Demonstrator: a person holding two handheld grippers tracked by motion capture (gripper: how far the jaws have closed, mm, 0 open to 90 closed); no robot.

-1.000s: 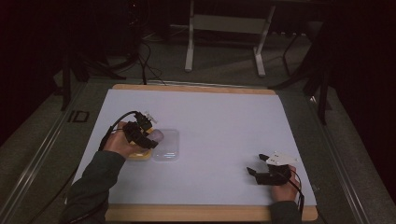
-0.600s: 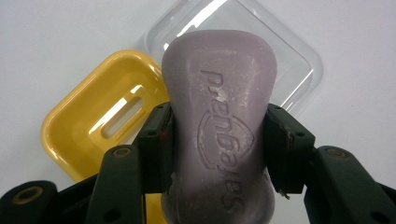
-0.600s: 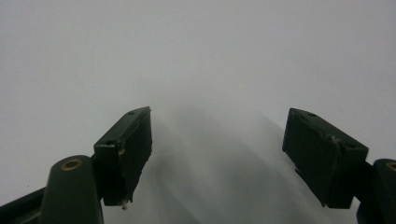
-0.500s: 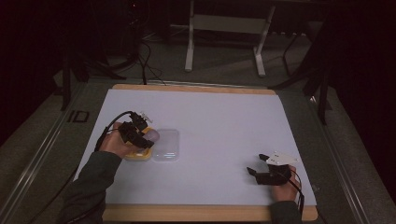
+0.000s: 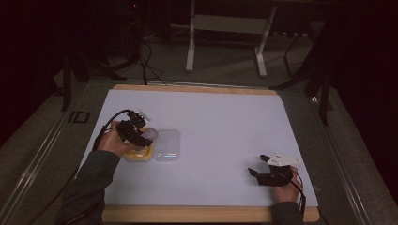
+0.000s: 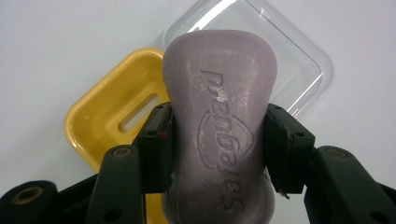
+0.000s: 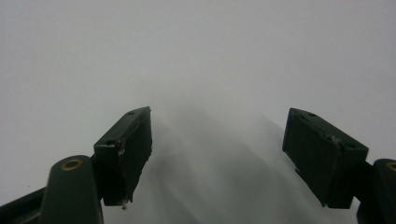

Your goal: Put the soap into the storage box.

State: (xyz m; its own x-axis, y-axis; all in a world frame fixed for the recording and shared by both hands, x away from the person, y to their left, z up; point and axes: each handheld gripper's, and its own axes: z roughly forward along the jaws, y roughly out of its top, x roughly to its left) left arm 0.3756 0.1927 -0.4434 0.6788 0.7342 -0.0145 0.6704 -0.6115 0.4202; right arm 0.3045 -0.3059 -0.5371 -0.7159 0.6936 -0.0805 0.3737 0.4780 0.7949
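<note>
Gripping the soap (image 6: 219, 126) by its waist with my left gripper (image 6: 217, 140), I held it above the yellow dish (image 6: 112, 126) beside the clear lid (image 6: 299, 70), not yet set down, while my right gripper (image 7: 217, 154) rested open and idle.

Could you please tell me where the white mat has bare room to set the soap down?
The white mat is bare between the clear lid and the right hand-held gripper, and along its far edge. It is crowded around the yellow soap dish, where the left hand-held gripper holds the purple soap bar.
</note>
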